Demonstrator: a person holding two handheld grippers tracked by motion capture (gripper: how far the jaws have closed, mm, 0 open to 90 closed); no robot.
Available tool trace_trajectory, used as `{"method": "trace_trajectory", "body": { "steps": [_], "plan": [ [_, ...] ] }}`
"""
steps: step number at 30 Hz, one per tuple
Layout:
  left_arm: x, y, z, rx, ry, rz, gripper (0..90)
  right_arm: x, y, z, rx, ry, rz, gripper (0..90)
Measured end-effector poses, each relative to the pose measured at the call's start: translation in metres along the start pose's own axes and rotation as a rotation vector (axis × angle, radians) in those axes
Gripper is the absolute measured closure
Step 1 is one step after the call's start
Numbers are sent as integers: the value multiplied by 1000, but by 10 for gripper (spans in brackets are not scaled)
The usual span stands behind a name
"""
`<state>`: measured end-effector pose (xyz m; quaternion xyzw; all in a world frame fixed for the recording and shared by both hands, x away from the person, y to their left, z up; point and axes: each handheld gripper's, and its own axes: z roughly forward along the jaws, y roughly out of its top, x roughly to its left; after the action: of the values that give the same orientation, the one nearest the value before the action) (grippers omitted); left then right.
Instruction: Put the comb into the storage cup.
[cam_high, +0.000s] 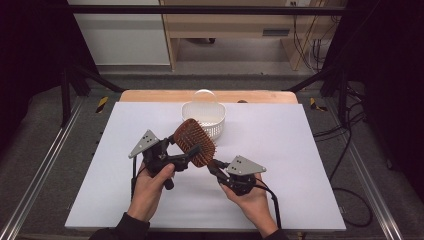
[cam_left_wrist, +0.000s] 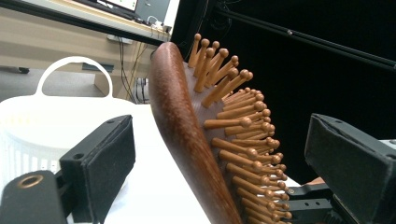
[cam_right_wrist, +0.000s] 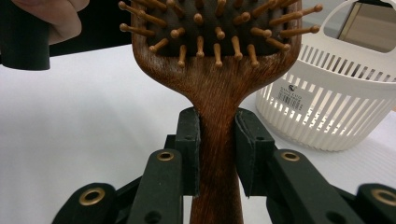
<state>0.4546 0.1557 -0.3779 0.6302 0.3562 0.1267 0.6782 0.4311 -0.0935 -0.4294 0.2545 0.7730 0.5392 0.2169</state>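
Note:
A wooden paddle hairbrush (cam_high: 195, 141) with brown pegs is held up above the white table sheet (cam_high: 280, 150), its head toward the basket. My right gripper (cam_high: 213, 165) is shut on its handle (cam_right_wrist: 217, 130), and both pads of the right gripper (cam_right_wrist: 217, 149) press the handle's sides just below the head. My left gripper (cam_high: 182, 147) is open at the brush head. In the left gripper view the brush (cam_left_wrist: 187, 135) stands edge-on between the wide jaws of the left gripper (cam_left_wrist: 224, 154), touching neither pad.
A white slatted basket (cam_high: 220, 114) with a loop handle stands just behind the brush at the table's far middle; it is also close in the gripper views (cam_right_wrist: 336, 93) (cam_left_wrist: 46, 121). A wooden table edge (cam_high: 150, 96) runs along the back.

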Motion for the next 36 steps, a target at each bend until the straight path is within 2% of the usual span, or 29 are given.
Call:
{"method": "trace_trajectory", "body": {
  "steps": [3, 9, 14, 20, 24, 31, 36],
  "plan": [
    [-2, 0, 0, -4, 17, -3, 58, 2, 0, 1, -3, 3, -5, 729],
    [-4, 3, -1, -7, 13, -3, 59, 4, 0, 1, -7, 9, -10, 729],
    [-3, 2, -3, -16, 28, -9, 105, 6, 1, 2, -9, 0, -19, 729],
    [-3, 3, -6, -21, 31, -25, 111, 8, 2, 1, -11, -4, -30, 729],
    [0, 4, -7, -19, 8, -54, 184, 8, 2, 2, -14, -2, -31, 729],
    [3, 7, -8, -29, 12, -83, 237, 10, 1, 4, -10, 0, -37, 729],
    [3, 9, -9, -38, 1, -100, 330, 10, 1, 5, -11, -3, -40, 729]
  ]
}}
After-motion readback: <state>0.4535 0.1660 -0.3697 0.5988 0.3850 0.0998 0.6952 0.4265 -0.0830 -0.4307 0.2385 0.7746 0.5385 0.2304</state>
